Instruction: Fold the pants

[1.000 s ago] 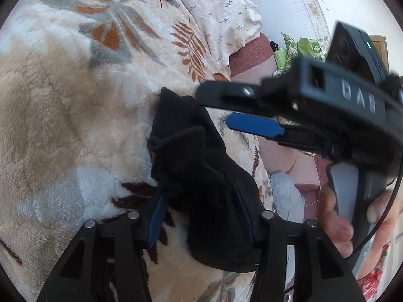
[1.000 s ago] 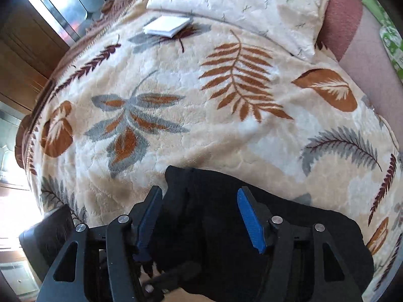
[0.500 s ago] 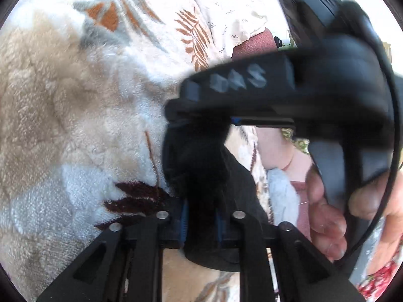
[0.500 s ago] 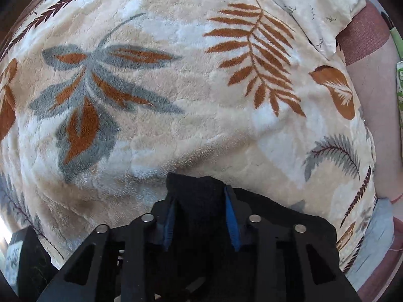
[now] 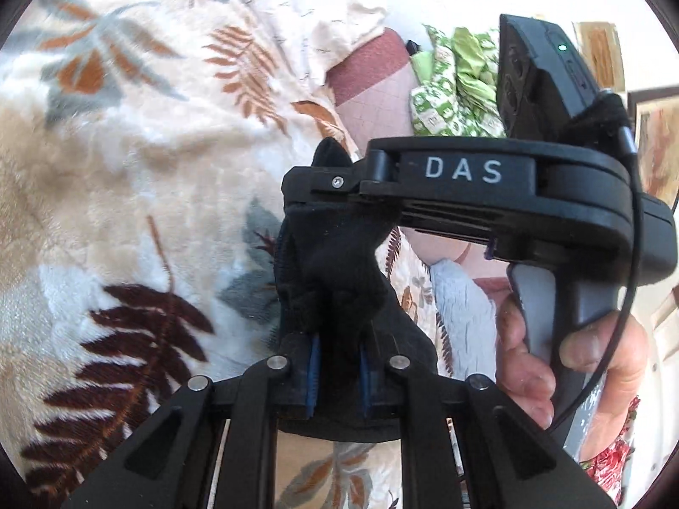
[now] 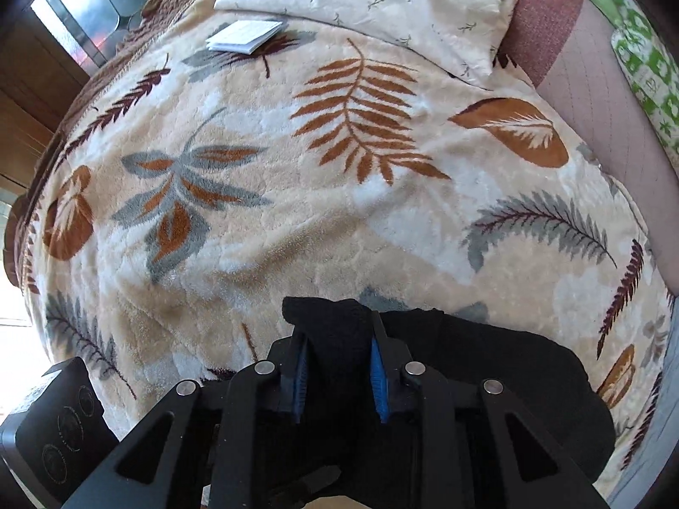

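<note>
The black pants hang bunched above a leaf-patterned blanket. My left gripper is shut on a fold of the pants, its blue pads pressing the cloth. My right gripper is shut on another edge of the pants, which spread to the right over the blanket. In the left wrist view the right gripper's body, marked DAS, crosses just beyond my left gripper, held by a hand; its jaws pinch the top of the cloth.
A cream pillow lies at the bed's far end with a white booklet beside it. A maroon cushion and green patterned cloth sit at the right. A black device shows at the lower left.
Both grippers went from open around the pants to shut on them. The pants have been lifted off the blanket, and the right gripper has pulled back into sharper view beside the left.
</note>
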